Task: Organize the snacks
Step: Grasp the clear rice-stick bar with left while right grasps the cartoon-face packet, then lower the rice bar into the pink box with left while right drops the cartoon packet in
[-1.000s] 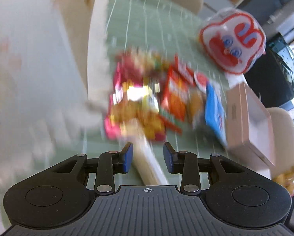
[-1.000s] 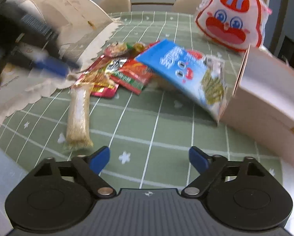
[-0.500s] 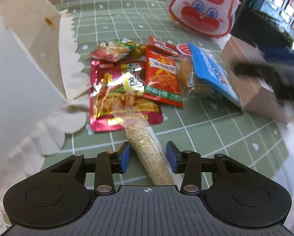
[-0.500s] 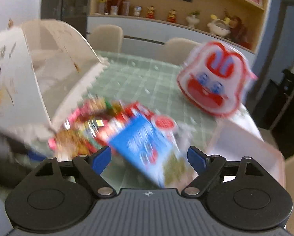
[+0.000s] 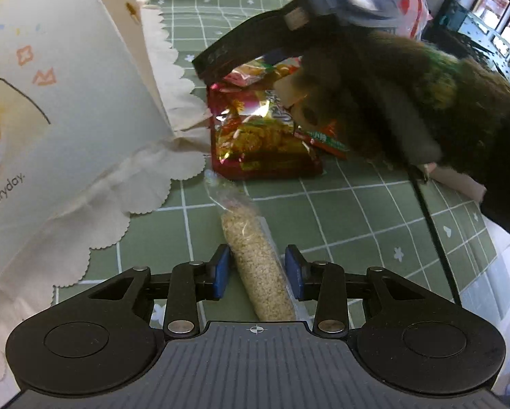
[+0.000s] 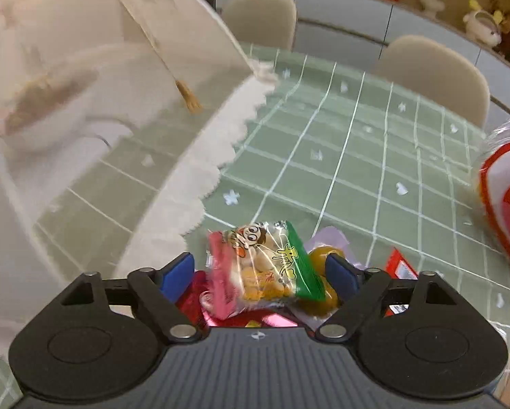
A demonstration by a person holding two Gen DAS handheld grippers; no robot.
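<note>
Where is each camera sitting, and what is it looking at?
Left wrist: rides the left gripper, looking down along its closing fingers at the long grain bar between them; the person's sleeve crosses.
Right wrist: rides the right gripper, closing around a cartoon snack packet.
Shared: green checked tablecloth, scalloped cream bag, red-and-white cartoon pack.

We're low over the green tablecloth [image 5: 357, 211] on the left wrist view, looking forward and steeply down; the right wrist view sits close above the snack pile [image 6: 265, 266], both catching the cream bag [image 5: 67, 102].
</note>
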